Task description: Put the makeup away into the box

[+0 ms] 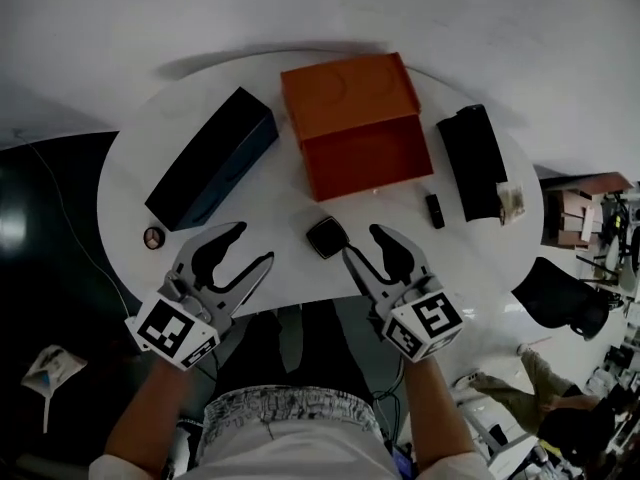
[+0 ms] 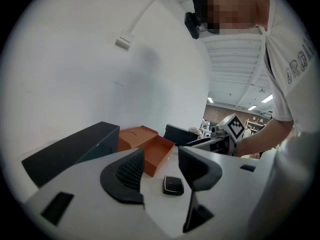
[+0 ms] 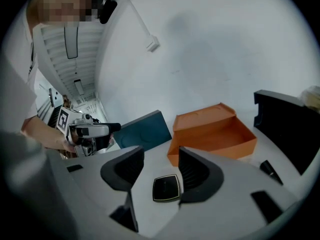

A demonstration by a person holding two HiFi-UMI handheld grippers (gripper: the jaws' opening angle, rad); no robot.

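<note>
An open orange box (image 1: 366, 158) with its lid folded back stands at the middle of the white round table (image 1: 128, 173). A flat black square compact (image 1: 325, 236) lies in front of it, near the table's front edge. My right gripper (image 1: 362, 242) is open just right of the compact, which shows beyond its jaws (image 3: 166, 188), close to the right finger and not pressed. My left gripper (image 1: 254, 244) is open and empty to the compact's left. In the left gripper view the compact (image 2: 173, 185) and the orange box (image 2: 156, 154) lie ahead.
A long dark blue box (image 1: 212, 158) lies at the left, and a black box (image 1: 475, 158) at the right with a small packet (image 1: 511, 201) beside it. A small black tube (image 1: 434, 210) and a small round item (image 1: 153, 237) rest on the table.
</note>
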